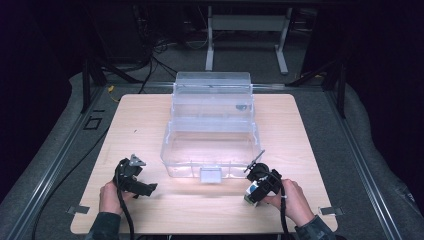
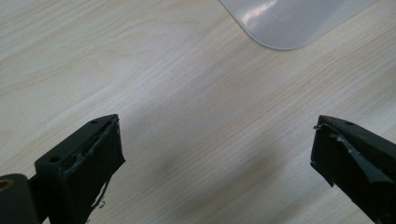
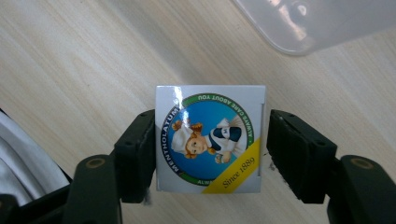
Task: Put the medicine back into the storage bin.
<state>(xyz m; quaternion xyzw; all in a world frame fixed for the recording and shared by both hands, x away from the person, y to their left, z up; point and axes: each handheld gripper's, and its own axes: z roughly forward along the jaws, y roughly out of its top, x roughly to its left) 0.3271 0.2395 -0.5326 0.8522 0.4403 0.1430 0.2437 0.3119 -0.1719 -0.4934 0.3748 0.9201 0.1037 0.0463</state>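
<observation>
A small white box (image 3: 211, 109) with a round blue Mentholatum label stands on the wooden table (image 1: 150, 120), between the jaws of my right gripper (image 3: 211, 149). One pad lies against one side of the box and the other stands a sliver off the opposite side. From above, this gripper (image 1: 256, 190) and the box (image 1: 251, 192) sit near the front right, just before a clear plastic container (image 1: 210, 145). My left gripper (image 1: 148, 189) rests at the front left. Its jaws (image 2: 217, 135) are spread wide over bare wood with nothing between them.
The clear container has a stepped lid and a latch (image 1: 210, 174) at its front. One rounded corner (image 2: 280, 23) shows in the left gripper view and another (image 3: 317, 23) in the right gripper view. The table's front edge (image 1: 200, 231) lies close behind both hands.
</observation>
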